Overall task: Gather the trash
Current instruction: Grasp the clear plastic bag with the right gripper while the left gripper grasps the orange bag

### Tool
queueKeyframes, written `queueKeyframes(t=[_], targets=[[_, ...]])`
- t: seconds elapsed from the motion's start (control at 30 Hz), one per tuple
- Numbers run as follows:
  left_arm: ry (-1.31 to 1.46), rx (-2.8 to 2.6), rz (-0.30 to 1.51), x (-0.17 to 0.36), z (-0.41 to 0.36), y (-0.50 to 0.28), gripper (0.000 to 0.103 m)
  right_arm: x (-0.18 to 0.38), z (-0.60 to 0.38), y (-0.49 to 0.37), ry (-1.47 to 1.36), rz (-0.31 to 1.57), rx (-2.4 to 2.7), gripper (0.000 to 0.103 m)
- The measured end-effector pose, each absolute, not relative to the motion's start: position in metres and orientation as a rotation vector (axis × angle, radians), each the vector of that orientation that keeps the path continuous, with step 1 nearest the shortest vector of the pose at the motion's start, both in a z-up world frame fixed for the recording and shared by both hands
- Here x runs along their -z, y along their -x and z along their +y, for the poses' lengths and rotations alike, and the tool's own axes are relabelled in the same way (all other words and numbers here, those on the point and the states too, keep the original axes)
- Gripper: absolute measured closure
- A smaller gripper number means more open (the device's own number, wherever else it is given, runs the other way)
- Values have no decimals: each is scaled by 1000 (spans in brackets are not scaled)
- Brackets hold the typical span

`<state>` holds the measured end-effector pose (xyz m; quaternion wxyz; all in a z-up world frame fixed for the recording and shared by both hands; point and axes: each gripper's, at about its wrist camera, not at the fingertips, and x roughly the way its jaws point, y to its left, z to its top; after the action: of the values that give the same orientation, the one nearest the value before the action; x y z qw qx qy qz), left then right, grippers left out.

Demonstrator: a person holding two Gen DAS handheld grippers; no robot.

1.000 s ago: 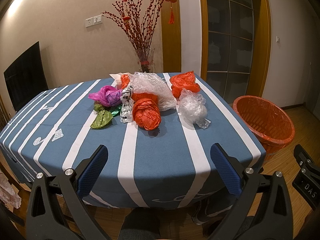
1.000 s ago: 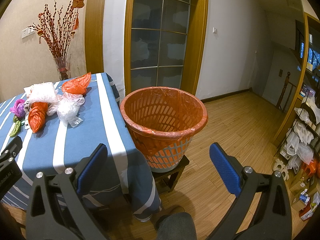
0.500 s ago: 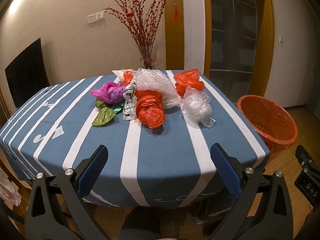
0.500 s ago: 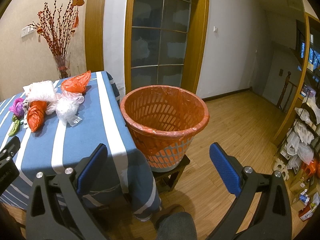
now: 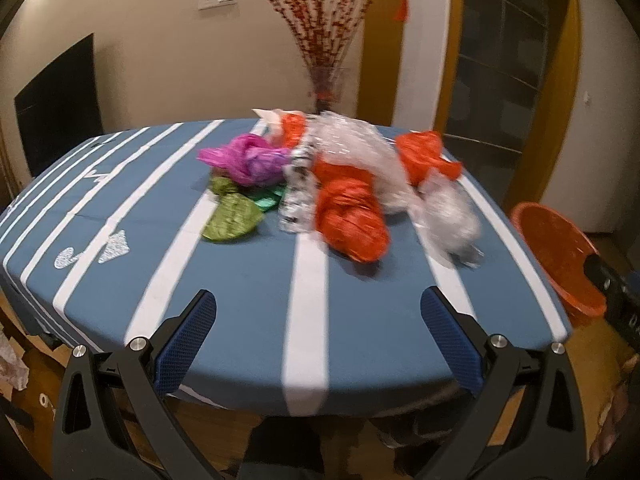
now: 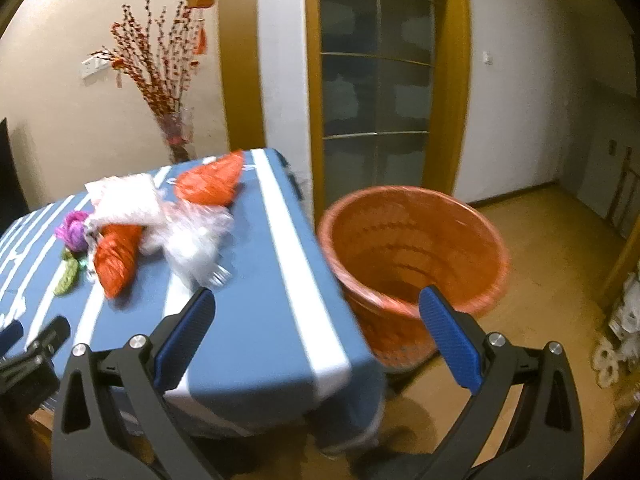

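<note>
Crumpled plastic bags lie in a heap on the blue striped table (image 5: 240,280): an orange bag (image 5: 352,216), a clear bag (image 5: 448,212), a second orange bag (image 5: 424,156), a magenta bag (image 5: 248,160) and a green bag (image 5: 232,220). The orange trash basket (image 6: 416,256) stands beside the table's right edge and also shows in the left wrist view (image 5: 560,248). My left gripper (image 5: 320,320) is open and empty above the table's near edge. My right gripper (image 6: 316,316) is open and empty above the table's right corner, next to the basket.
A vase of red branches (image 5: 324,40) stands at the table's far end. A glass door (image 6: 376,80) and wooden floor (image 6: 560,260) lie beyond the basket. Shelves with white items (image 6: 624,312) stand at the far right.
Both grippers have moved forward and up over the table, toward the heap of bags. The views are blurred from motion. Both stay open and empty.
</note>
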<state>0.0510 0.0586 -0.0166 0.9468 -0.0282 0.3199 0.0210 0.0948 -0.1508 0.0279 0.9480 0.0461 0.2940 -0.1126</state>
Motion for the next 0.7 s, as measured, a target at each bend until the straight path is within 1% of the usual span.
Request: queueKeyframes(t=[0.2, 0.27, 0.37, 0.43, 0.6, 0.67, 0.7], targets=[[80, -84, 653, 16, 83, -75, 2, -19, -129, -157, -119, 638, 131, 4], [82, -97, 645, 16, 90, -81, 2, -14, -123, -178, -147, 662, 90, 7], [66, -107, 638, 18, 95, -89, 2, -3, -113, -208, -158, 708, 39, 14], [61, -96, 638, 19, 98, -95, 2, 5, -106, -224, -155, 741, 19, 20], [69, -71, 651, 23, 100, -109, 2, 22, -96, -249, -173, 790, -26, 25], [74, -61, 655, 24, 100, -113, 2, 26, -92, -253, -163, 807, -33, 30], [75, -58, 657, 25, 99, -115, 2, 29, -91, -255, -158, 817, -38, 35]])
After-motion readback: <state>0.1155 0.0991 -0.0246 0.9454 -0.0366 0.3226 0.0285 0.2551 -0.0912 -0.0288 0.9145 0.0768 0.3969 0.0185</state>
